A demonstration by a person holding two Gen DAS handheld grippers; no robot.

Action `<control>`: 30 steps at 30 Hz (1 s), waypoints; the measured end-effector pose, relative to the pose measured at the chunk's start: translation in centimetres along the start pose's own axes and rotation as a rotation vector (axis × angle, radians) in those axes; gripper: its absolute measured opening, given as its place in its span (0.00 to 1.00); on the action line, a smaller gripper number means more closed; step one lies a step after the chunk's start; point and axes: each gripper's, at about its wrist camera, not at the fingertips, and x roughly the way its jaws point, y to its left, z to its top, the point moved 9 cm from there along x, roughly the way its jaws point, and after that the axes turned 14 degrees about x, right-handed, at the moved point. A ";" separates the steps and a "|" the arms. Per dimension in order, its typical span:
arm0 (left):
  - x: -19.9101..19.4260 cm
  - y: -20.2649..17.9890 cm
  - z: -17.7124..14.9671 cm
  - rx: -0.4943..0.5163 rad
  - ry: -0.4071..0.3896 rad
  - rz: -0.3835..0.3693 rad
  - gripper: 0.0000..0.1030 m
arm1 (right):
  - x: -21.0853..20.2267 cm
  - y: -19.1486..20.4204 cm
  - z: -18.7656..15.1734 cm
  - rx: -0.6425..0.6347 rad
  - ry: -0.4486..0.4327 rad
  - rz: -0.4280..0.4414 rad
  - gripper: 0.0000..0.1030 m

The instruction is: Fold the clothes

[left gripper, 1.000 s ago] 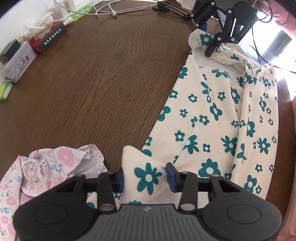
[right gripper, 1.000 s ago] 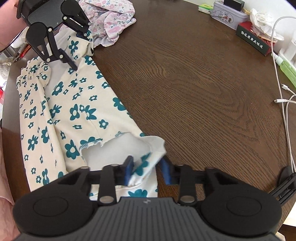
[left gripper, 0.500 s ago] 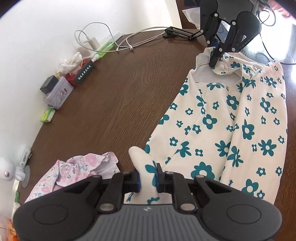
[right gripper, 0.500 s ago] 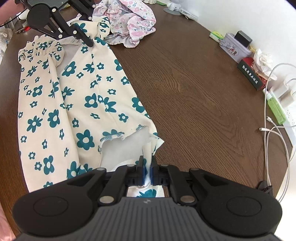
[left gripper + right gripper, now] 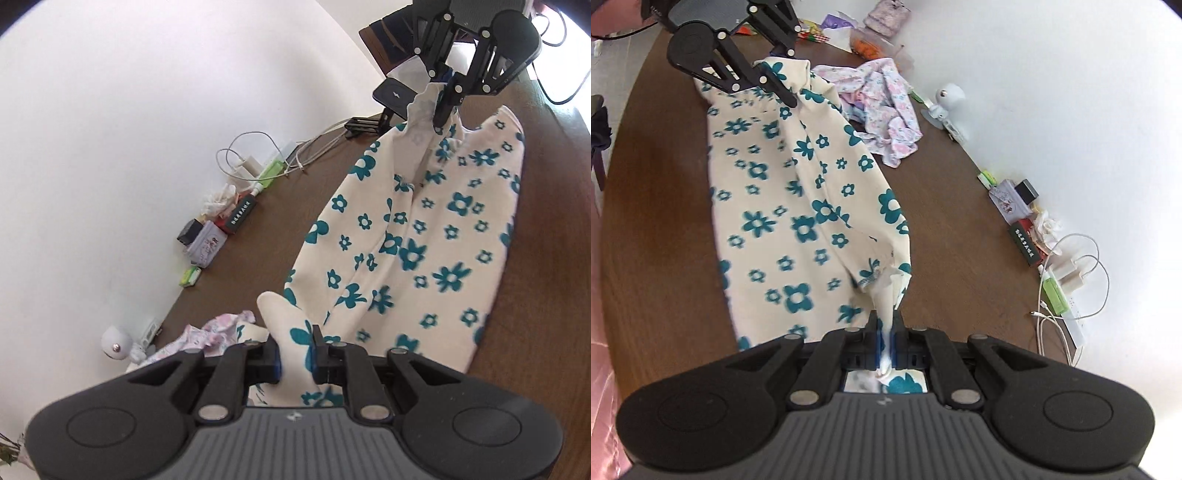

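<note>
the cream top with teal flowers (image 5: 417, 236) hangs stretched between us, lifted off the brown table (image 5: 960, 206). our left gripper (image 5: 295, 354) is clamped on one end, our right gripper (image 5: 885, 343) pinched tight on the neckline end. we judge a fold in hand: keep both ends level and taut, lower them together, and steer clear of the pink floral garment (image 5: 882, 99) nearby

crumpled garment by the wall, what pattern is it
Pink floral print on pale fabric; clearest in the right wrist view.
</note>
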 end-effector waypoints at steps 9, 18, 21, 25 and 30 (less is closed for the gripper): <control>-0.9 -4.1 -1.8 -0.100 0.023 -0.008 0.12 | -0.1 5.4 -4.5 -0.020 0.009 -0.006 0.04; -2.5 -5.3 -2.6 -0.146 0.015 -0.057 0.40 | -2.0 6.1 -5.5 0.102 -0.031 0.031 0.23; -4.1 -4.4 -2.0 -0.150 -0.024 -0.034 0.49 | -3.7 5.7 -5.1 0.200 -0.075 0.075 0.37; -4.6 -3.9 -0.1 -0.052 -0.054 -0.010 0.51 | -5.2 4.1 -3.1 0.345 -0.146 0.130 0.39; -2.3 -5.7 1.0 0.084 -0.036 -0.086 0.46 | -3.2 -0.4 -1.9 0.642 -0.129 0.128 0.40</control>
